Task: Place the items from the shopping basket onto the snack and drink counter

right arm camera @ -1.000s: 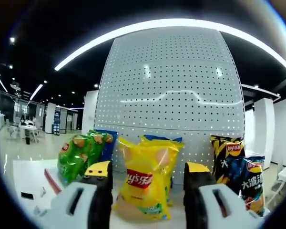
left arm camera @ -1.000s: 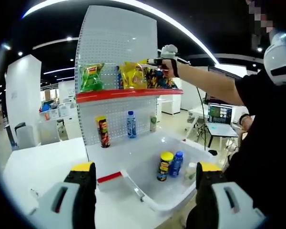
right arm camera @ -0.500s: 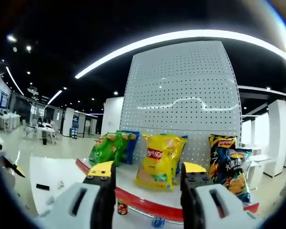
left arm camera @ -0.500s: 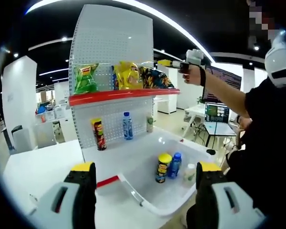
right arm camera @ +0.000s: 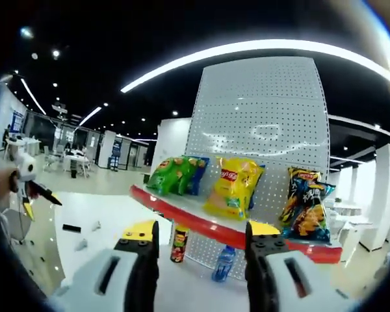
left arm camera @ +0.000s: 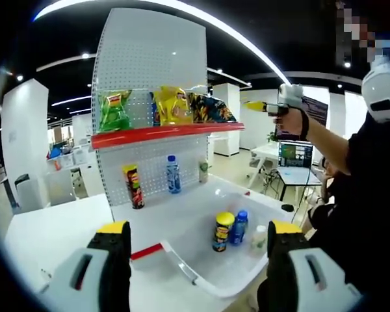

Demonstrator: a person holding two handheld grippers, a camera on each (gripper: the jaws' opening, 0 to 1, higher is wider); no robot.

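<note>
Both grippers' jaws stand apart, empty; the yellow chip bag (right arm camera: 234, 189) sits on the shelf (right arm camera: 201, 220) beyond.

- White shopping basket (left arm camera: 182, 266) sits at 6 o'clock in the left gripper view, holding three upright items at 5 o'clock: a yellow-lidded can (left arm camera: 223, 231), a blue bottle (left arm camera: 238, 227) and a pale bottle (left arm camera: 259, 238).
- Counter's red-edged shelf (right arm camera: 201, 221) carries a green bag (right arm camera: 174, 175), a yellow bag (right arm camera: 234, 188) and a dark bag (right arm camera: 303, 205).
- Below stand a chip can (right arm camera: 179, 243) and a water bottle (right arm camera: 223, 263).
</note>
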